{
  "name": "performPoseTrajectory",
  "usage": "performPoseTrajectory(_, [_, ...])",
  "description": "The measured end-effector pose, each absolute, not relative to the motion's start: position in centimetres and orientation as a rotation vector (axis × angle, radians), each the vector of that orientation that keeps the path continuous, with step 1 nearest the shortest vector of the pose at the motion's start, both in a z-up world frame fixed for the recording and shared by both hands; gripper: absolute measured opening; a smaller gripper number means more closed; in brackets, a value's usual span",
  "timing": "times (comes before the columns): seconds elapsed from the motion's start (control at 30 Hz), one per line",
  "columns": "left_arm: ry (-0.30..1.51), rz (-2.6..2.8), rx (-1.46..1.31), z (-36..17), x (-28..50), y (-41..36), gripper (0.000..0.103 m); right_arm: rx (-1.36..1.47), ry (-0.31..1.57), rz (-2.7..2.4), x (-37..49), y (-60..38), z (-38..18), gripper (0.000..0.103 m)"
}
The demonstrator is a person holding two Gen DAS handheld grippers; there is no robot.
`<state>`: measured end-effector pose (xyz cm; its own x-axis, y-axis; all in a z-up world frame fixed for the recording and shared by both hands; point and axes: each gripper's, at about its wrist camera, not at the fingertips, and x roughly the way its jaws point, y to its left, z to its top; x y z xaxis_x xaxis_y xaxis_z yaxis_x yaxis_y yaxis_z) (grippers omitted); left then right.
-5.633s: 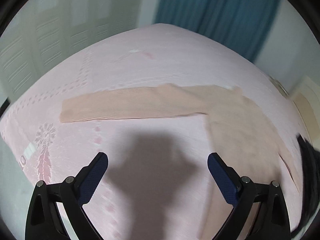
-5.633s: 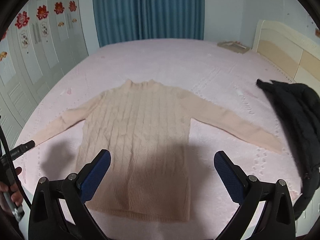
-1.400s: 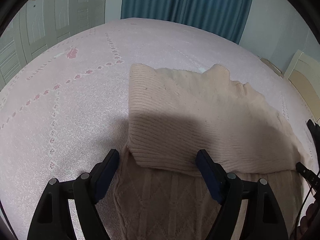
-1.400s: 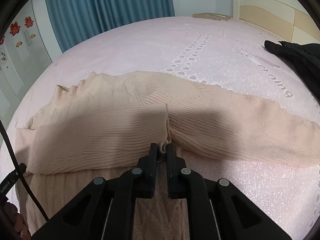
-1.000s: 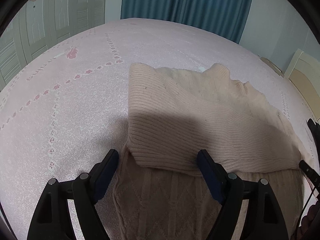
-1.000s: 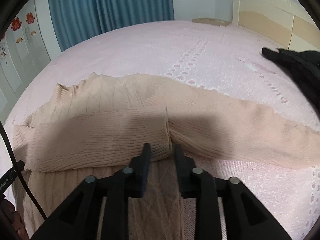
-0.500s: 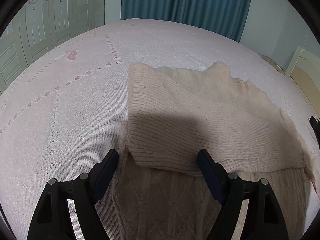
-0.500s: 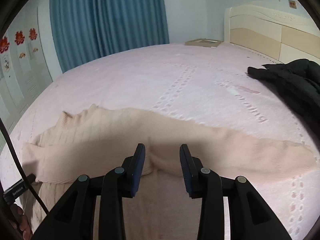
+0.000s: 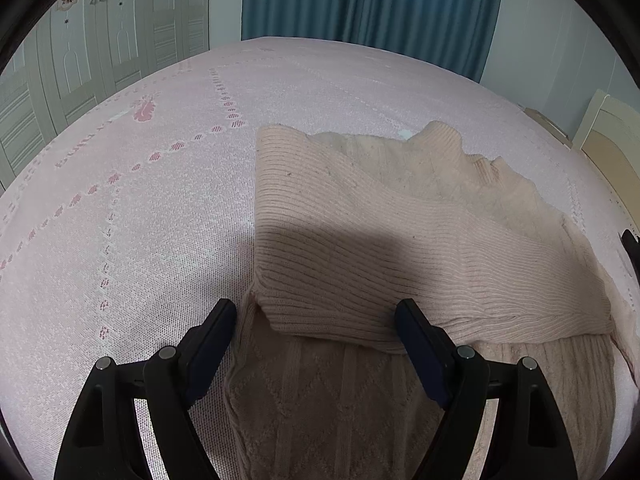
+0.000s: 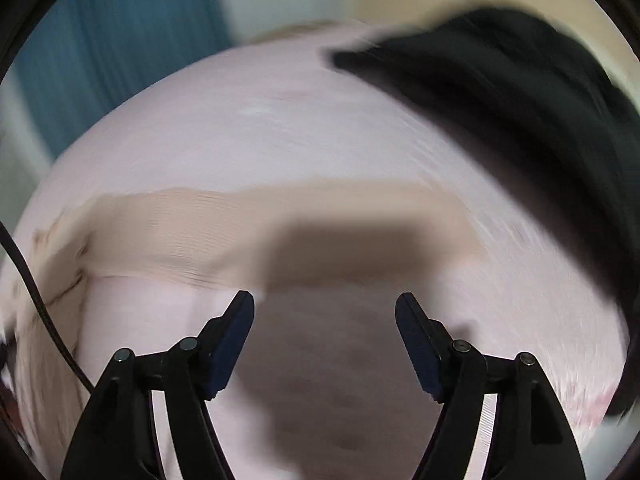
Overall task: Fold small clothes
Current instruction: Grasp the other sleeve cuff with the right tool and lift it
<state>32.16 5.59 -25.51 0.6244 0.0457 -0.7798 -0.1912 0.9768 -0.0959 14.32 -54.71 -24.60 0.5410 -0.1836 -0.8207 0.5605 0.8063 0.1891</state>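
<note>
A beige knit sweater point(image 9: 400, 232) lies on the pink bed. Its left sleeve point(image 9: 420, 276) is folded flat across the chest. My left gripper point(image 9: 316, 316) is open and empty, hovering over the sweater's body just below the folded sleeve's edge. In the blurred right wrist view the other sleeve point(image 10: 280, 224) lies stretched out to the right on the bedspread. My right gripper point(image 10: 324, 312) is open and empty, above the bedspread just in front of that sleeve.
The pink bedspread point(image 9: 120, 220) spreads wide to the left of the sweater. A black jacket point(image 10: 520, 120) lies on the bed beyond the outstretched sleeve, at the right. Blue curtains point(image 9: 360, 4) and wardrobe doors point(image 9: 100, 40) stand behind the bed.
My right gripper let go of the folded sleeve's cuff, opened wide and swung right toward the outstretched sleeve. My left gripper stayed open in place.
</note>
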Motion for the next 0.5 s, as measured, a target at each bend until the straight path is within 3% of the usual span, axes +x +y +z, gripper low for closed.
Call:
performPoseTrajectory(0.37, [0.891,0.133,-0.184,-25.7,32.4,5.6,0.083,0.645,0.808,-0.468,16.9,-58.4,-25.1,0.07])
performPoseTrajectory(0.5, [0.89,0.133,-0.185,-25.7,32.4,5.6,0.083,0.681,0.79,-0.53,17.6,-59.6,-25.1,0.052])
